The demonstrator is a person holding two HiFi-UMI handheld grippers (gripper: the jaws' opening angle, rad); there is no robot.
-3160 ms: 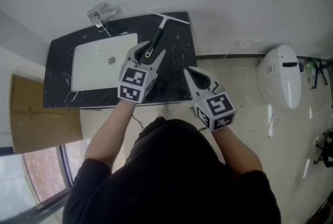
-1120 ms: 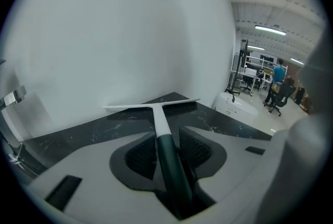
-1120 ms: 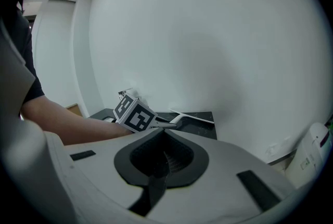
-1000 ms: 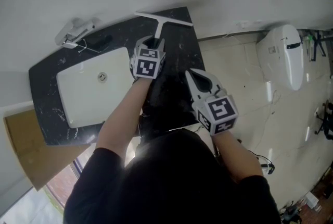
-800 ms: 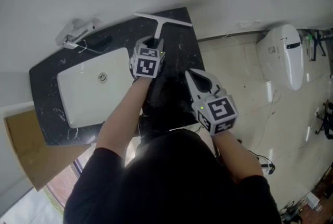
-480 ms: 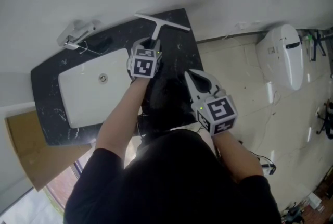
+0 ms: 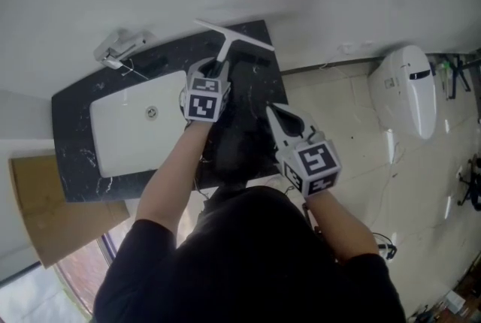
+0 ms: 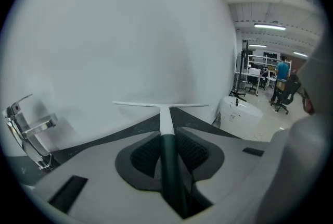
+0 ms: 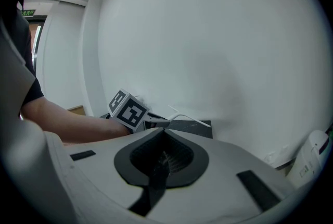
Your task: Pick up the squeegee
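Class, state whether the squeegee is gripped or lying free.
Gripped: the jaws of the left hand-held gripper are closing, both pads pressed on the dark handle of the squeegee.

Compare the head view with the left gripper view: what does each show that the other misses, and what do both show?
Only the head view: the white sink basin, the cardboard sheet beside the counter, and the person's arms. Only the left gripper view: the left tool with its pads on either side of the squeegee, its jaws closing on the dark handle. Both: the squeegee's white blade, the faucet and the black countertop.
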